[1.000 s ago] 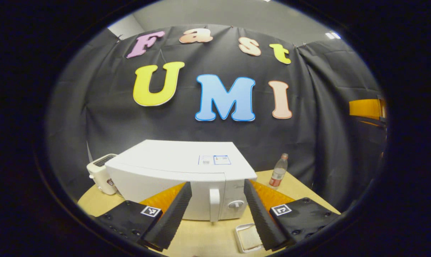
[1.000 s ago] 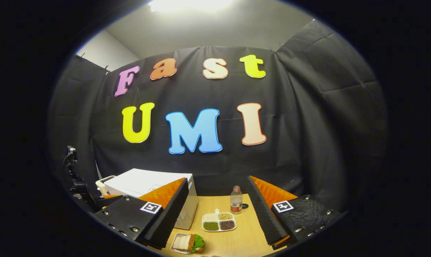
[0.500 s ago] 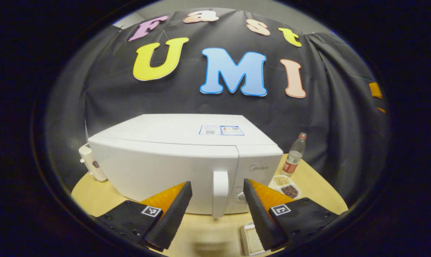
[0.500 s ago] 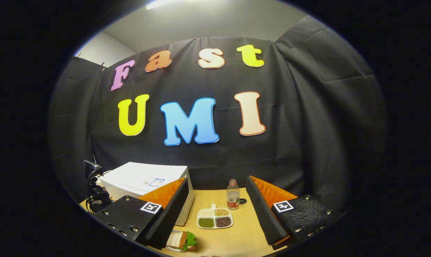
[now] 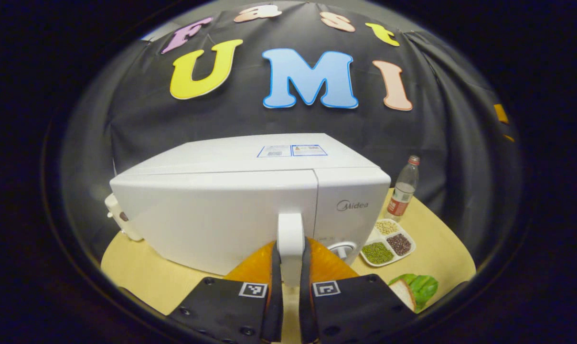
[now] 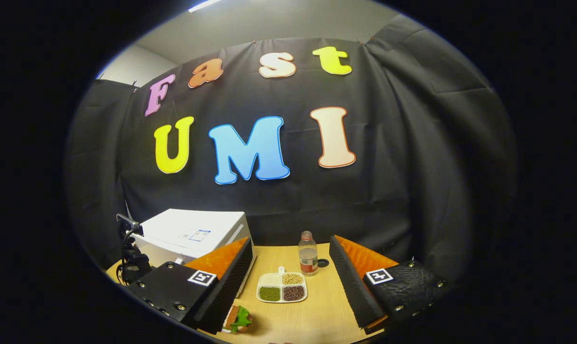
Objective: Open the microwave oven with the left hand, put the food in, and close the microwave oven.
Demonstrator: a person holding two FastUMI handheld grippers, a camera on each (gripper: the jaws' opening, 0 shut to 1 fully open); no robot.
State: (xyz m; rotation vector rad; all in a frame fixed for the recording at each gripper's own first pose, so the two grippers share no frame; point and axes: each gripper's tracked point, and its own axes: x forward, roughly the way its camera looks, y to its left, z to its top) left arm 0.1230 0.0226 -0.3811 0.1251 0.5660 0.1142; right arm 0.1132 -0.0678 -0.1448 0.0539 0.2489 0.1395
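Now left claw (image 5: 290,286) grips handle (image 5: 290,239).

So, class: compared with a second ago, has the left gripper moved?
Yes. The left gripper has gone forward to the microwave, which looms larger, and its fingers have closed on the door handle.

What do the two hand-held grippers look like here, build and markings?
Each hand-held gripper, left and right, has black bolted blocks carrying a square black-and-white marker tag, and two wedge-shaped fingers with ridged inner faces. A black cabled device rides on the left one, seen in the right gripper view.
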